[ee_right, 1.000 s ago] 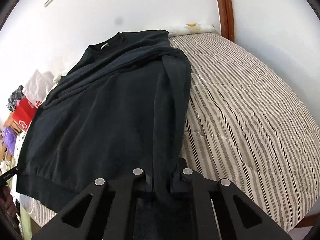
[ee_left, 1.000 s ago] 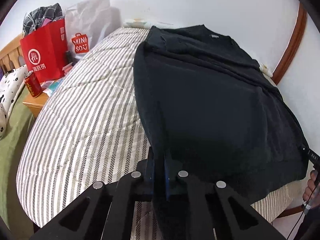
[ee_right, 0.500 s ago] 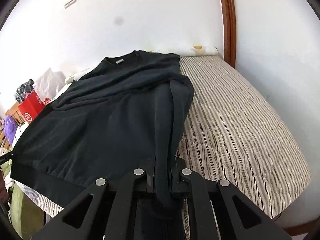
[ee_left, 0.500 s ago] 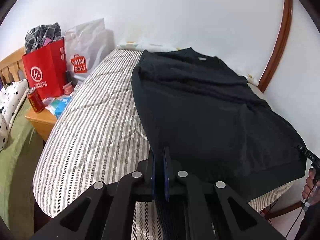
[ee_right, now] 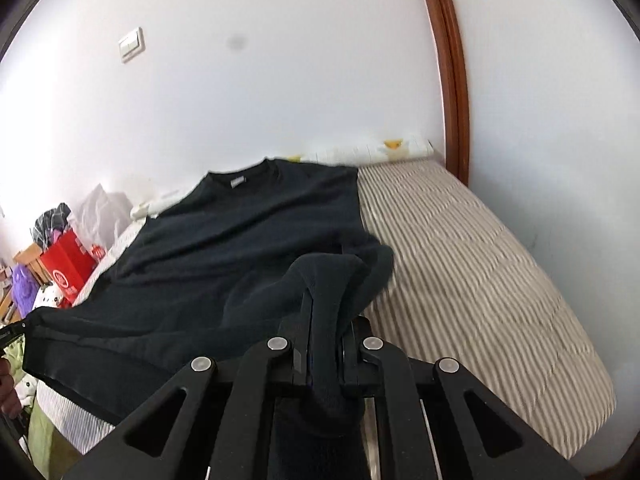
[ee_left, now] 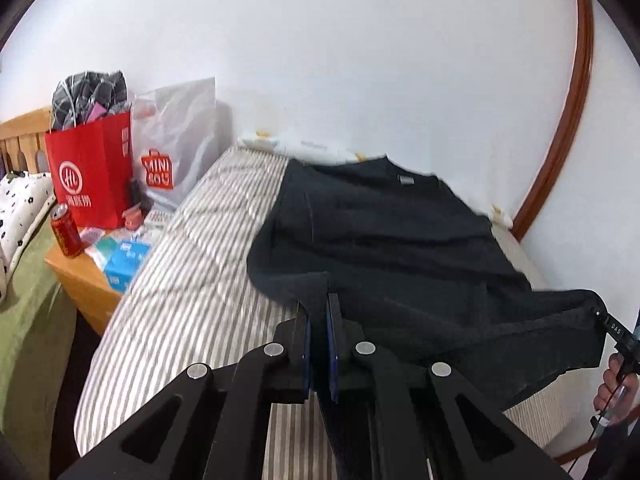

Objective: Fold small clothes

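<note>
- Left claw (ee_left: 318,312) pinching near hem corner of black sweater (ee_left: 384,240); right claw (ee_right: 324,316) clamped on bunched opposite corner.
- Dark knit, collar tag at far end, lying on striped bed (ee_left: 192,280).
- Near hem lifted off mattress, sagging between claws.

On the white plastic bag (ee_left: 180,128), standing against the wall beside the red paper bag (ee_left: 92,172), an orange shopping-bag logo reads "MINISO" in two rows. The red paper bag carries a white ring with "HL" inside (the white characters under it are too blurred to read). At the right edge of the left wrist view, the right gripper (ee_left: 614,330) bears "DAS" in white.
</note>
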Motion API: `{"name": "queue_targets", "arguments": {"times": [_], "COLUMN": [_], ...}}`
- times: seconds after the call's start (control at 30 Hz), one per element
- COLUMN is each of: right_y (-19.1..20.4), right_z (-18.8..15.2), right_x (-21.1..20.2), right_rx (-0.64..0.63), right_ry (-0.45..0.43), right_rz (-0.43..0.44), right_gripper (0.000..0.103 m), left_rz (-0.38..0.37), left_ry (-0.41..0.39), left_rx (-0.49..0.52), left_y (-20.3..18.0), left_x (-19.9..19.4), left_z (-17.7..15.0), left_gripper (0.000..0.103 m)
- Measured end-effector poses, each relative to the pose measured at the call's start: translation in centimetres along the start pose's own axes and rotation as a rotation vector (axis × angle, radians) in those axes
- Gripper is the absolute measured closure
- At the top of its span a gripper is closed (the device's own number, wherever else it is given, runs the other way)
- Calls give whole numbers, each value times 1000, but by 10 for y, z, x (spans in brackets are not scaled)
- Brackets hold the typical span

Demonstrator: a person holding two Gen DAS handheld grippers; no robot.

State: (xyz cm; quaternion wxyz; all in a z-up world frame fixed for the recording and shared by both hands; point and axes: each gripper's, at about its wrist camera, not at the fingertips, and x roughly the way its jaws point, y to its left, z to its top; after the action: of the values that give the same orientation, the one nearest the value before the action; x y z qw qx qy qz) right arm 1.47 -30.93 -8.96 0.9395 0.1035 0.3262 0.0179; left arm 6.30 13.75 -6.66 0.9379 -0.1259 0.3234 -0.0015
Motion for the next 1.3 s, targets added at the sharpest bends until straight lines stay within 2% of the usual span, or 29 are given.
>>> {"name": "queue_targets", "arguments": {"times": [0.27, 0.67, 0.9, 1.07, 1.3], "right_y": [21, 35, 34, 30, 27], "right_z": [61, 115, 126, 121, 109], "right_x": [31, 118, 174, 221, 253], "right_rx": [-31, 0, 2, 11, -5], "right_ry": [-69, -26, 14, 89, 148], "right_rz": [17, 43, 30, 7, -19], "right_gripper": [96, 96, 96, 95, 93], "left_rz": [59, 122, 158, 168, 178], "left_ry": [-52, -16, 6, 52, 120], "left_rx": [7, 1, 4, -8, -14], "left_y": [-10, -15, -13, -6, 0], "left_x": [27, 97, 144, 174, 201], "left_z": [41, 89, 104, 104, 101], "left_gripper": [96, 96, 96, 96, 95]}}
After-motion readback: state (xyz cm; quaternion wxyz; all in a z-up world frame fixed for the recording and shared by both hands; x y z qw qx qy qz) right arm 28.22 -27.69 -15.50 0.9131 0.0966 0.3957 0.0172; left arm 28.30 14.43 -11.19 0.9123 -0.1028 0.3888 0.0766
